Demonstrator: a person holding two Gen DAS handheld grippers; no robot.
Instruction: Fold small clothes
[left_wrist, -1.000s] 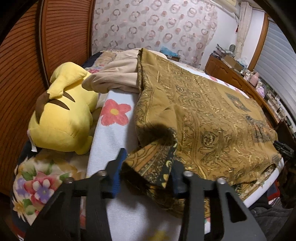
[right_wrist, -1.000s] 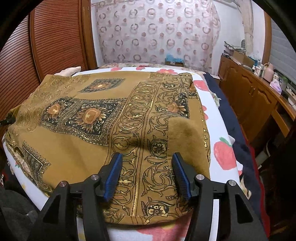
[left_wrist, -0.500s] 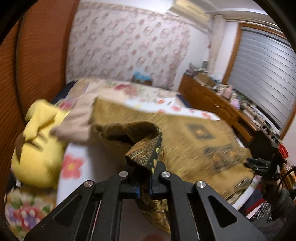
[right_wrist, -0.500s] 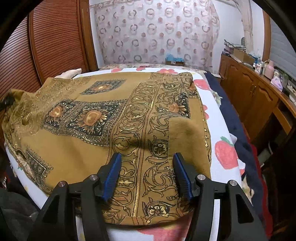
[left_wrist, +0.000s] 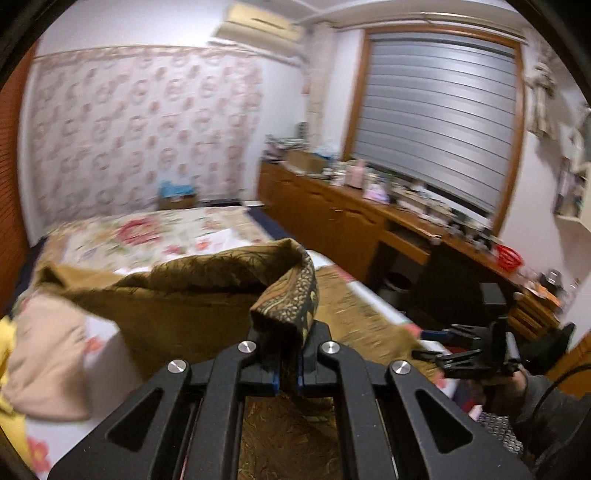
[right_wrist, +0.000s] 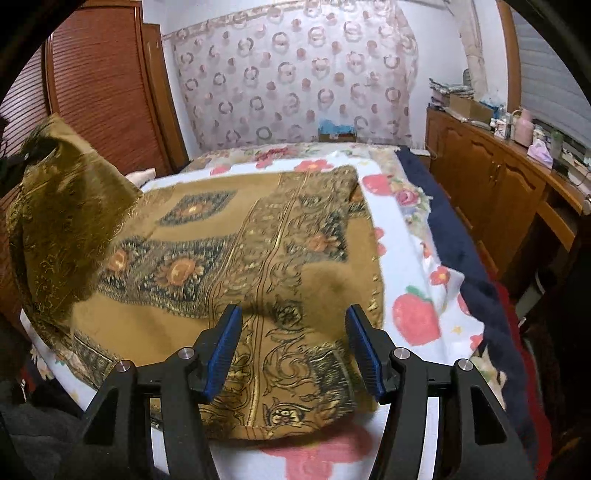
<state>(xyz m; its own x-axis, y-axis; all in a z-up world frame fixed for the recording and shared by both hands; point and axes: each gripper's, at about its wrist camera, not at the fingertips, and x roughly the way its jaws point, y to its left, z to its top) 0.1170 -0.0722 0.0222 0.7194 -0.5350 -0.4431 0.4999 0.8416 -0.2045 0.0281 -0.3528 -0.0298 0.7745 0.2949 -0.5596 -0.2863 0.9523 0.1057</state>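
Left tool (left_wrist: 287, 363) clamps lifted brown patterned cloth (left_wrist: 184, 299) corner above bed (left_wrist: 155, 232).

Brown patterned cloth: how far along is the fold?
Early. Done: nothing clearly folded; the brown patterned cloth mostly lies spread on the bed. In hand: left gripper is shut on a raised corner. Left: carry it across; right gripper hangs open over the near edge.

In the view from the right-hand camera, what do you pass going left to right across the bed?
Lifted corner of the golden patterned cloth → the cloth's flat part → flowered white sheet → dark blue blanket → wooden cabinets.
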